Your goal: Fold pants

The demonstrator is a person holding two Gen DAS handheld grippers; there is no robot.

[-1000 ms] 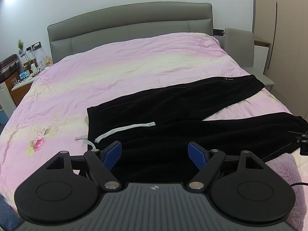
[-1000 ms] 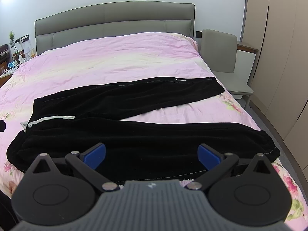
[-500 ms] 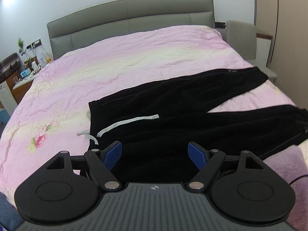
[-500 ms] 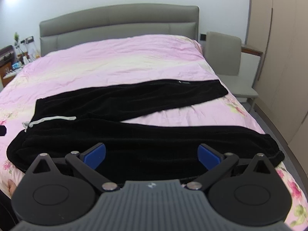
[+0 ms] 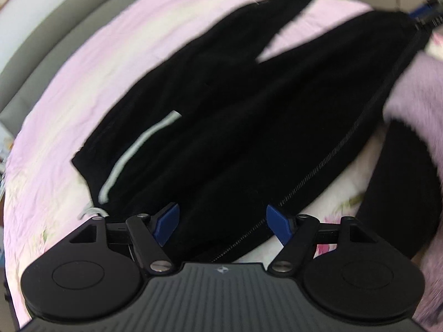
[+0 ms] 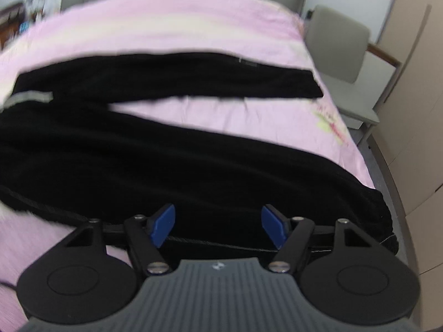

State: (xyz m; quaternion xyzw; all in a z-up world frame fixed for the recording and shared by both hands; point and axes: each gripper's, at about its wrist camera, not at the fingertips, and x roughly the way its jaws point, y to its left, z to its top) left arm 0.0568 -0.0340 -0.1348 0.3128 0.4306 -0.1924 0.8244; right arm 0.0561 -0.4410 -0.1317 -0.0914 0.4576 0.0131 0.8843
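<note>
Black fleece pants [image 6: 177, 166] lie spread flat on the pink floral bed cover [image 6: 171, 25], legs apart, pale grey drawstring [image 5: 138, 149] at the waist. Left gripper [image 5: 223, 222] over the near waist edge, jaws spread but closing, fabric between, not pinched. Right gripper [image 6: 218, 225] over the near leg's hem edge, jaws closing, not gripping.

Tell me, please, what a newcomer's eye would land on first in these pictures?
Black pants lie spread across a pink bedspread, legs splayed apart, a pale drawstring by the waist. In front, each hand-held gripper's blue pads, left and right, are closing just above the pants' near edge.
</note>
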